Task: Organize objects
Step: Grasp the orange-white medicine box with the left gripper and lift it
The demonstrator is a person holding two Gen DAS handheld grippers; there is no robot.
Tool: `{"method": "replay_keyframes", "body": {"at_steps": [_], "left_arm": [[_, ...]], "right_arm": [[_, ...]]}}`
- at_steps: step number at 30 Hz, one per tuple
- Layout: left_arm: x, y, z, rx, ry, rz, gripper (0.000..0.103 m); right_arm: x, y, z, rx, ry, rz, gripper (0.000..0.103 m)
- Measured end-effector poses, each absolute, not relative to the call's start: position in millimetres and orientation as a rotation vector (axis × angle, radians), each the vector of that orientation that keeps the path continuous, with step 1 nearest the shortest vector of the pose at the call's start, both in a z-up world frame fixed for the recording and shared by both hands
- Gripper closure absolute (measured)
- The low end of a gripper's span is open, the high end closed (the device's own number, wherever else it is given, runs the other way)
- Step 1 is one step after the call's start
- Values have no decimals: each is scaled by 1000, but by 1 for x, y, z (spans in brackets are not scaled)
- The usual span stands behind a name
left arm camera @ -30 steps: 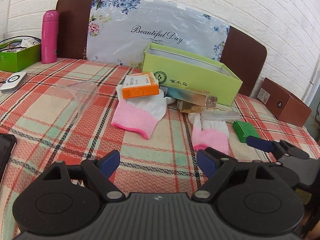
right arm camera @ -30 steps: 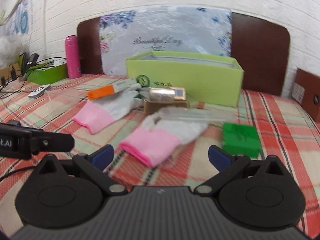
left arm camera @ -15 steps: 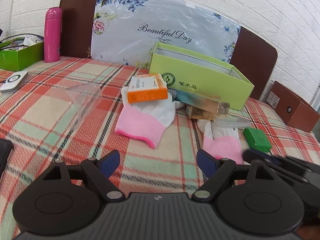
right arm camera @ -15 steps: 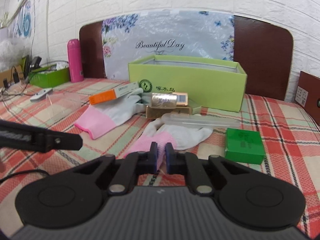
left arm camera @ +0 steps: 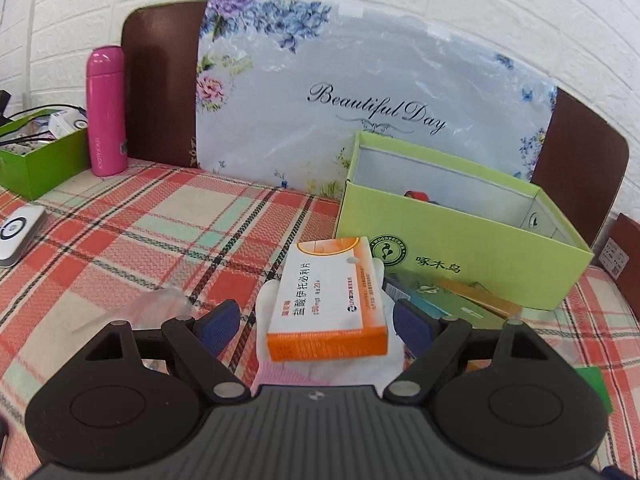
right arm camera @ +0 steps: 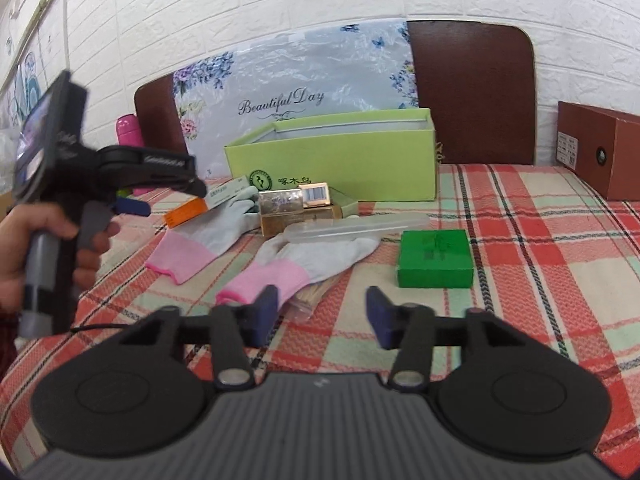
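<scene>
Almost nothing is sorted: the light-green box [left arm camera: 460, 248] looks nearly empty, the left gripper [left arm camera: 316, 322] has its fingers apart around the orange medicine box [left arm camera: 328, 304] without touching it, and the right gripper [right arm camera: 322, 316], fingers just reopened on nothing, hovers at 6 o'clock of the loose gloves [right arm camera: 304, 256].

At frame bottom the right gripper [right arm camera: 322, 316] (jaws just reopening, nothing between) faces a pink-cuffed glove [right arm camera: 304, 260] and green box [right arm camera: 434, 258].

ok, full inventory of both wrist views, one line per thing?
medicine box: 1, orange-white, on glove between left fingers
gloves: 2, white-pink, mid cloth
open box: 1, lime, behind pile
gold boxes: 2, by lime box
clear case: 1, on right glove
small box: 1, green, right
flask: 1, pink, back left
brown box: 1, far right
left gripper: open
right gripper: open, empty
hand: 1, holding left gripper
</scene>
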State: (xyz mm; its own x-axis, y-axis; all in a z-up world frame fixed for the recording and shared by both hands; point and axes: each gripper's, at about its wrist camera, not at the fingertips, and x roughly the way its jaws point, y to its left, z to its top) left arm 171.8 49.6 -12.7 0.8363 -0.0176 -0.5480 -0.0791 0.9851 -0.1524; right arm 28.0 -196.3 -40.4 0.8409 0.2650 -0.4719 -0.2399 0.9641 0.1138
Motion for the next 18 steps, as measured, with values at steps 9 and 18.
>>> {"method": "replay_keyframes", "body": {"at_steps": [9,18], "left_arm": [[161,57,-14,-207,619,-80,35],[78,24,-9,-127,628,-292,35]], "right_arm": [[49,-134,-54,-187,528,344,52],[42,-164,-41,-119,520,345,99]]}}
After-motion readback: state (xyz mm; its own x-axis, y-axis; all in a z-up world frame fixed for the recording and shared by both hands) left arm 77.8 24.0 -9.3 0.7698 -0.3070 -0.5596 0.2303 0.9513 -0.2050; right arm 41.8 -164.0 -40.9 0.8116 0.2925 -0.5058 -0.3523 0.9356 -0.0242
